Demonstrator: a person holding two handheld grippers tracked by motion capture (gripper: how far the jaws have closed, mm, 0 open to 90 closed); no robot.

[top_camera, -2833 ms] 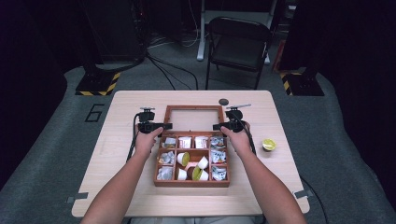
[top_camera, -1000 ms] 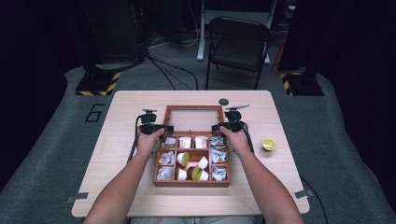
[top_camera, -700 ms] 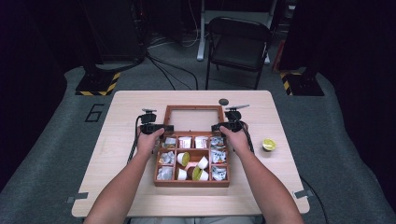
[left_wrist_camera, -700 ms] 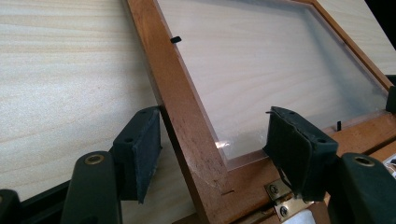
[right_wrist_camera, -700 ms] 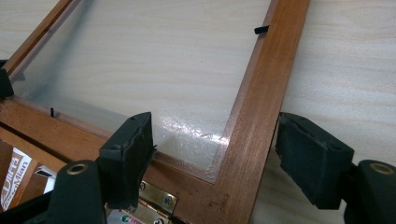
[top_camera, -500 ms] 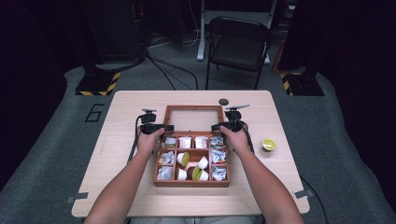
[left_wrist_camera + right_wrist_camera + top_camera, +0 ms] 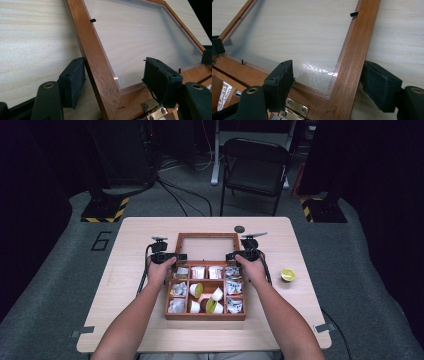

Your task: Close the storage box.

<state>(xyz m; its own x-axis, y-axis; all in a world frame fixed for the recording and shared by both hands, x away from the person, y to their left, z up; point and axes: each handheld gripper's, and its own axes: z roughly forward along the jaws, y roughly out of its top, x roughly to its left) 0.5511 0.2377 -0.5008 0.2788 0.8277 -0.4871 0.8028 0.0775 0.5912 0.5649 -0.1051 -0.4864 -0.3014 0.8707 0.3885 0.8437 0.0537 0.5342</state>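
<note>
Box: brown wooden compartment box [image 7: 205,292] is seen at the centre of the light wooden table [image 7: 125,295], its glass-paned wooden lid [image 7: 206,246] laid open flat beyond it.
Left tongs [image 7: 113,82]: spread, unclenched; the lid's side rail is straddled near a brass hinge [image 7: 153,111].
Right tongs [image 7: 329,85]: likewise parted, the opposite rail lying between the jaws, not yet pinched.
Risk: if one side is clamped or raised ahead of the other, the lid may be twisted and the hinges strained; a rail could slip from the pads.
High view: paper packets and small cups in the compartments, a halved lime [image 7: 287,274] at right.
Gripper views: jaw gaps, hinge screws, glass glare.
</note>
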